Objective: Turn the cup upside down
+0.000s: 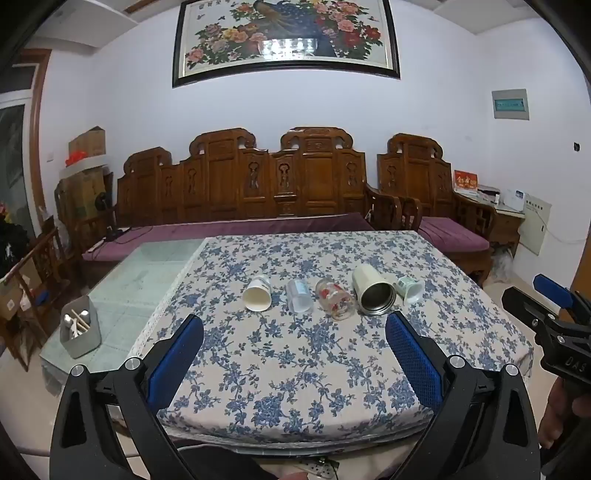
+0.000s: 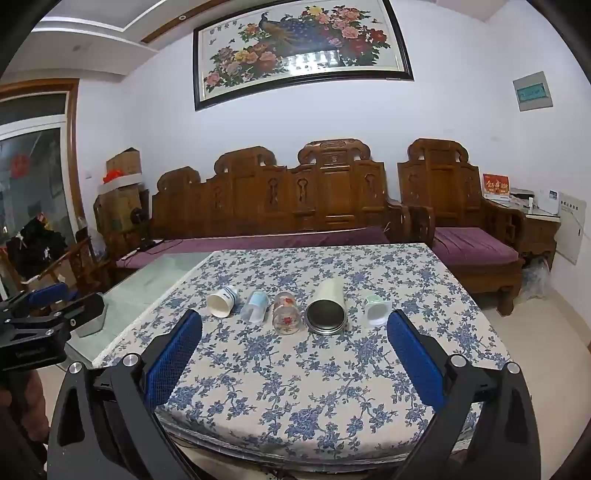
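Cups lay on their sides in a row across the middle of the desk, mouths toward the near edge: a white paper cup, a clear plastic cup, a patterned glass, a cream steel-lined tumbler and a small pale green cup. Left hand-held gripper and right hand-held gripper hovered at the near edge, jaws spread wide, holding nothing.

home living rm: carved wood sofa w/ purple cushions, framed peony painting, floral tablecloth.
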### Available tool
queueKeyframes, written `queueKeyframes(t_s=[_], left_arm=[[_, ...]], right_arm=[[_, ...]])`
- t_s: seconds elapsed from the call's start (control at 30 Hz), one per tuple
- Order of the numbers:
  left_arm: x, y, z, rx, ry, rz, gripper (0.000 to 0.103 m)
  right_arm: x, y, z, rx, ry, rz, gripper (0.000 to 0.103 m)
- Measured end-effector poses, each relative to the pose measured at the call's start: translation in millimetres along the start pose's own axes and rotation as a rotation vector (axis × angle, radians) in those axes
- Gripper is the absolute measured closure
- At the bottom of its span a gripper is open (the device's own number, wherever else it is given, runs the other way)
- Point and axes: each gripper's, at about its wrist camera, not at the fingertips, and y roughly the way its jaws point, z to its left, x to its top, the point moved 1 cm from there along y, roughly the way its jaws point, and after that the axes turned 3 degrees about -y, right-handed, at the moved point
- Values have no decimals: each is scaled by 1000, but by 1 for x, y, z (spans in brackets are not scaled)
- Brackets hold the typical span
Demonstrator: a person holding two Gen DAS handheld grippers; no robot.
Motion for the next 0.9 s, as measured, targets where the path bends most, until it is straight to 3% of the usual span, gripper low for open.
queueKeyframes(t_s=[0.9], left_arm=[[9, -10, -1, -32, -20, -19, 8]], right_arm=[[1, 0, 2, 0, -3, 0, 2]])
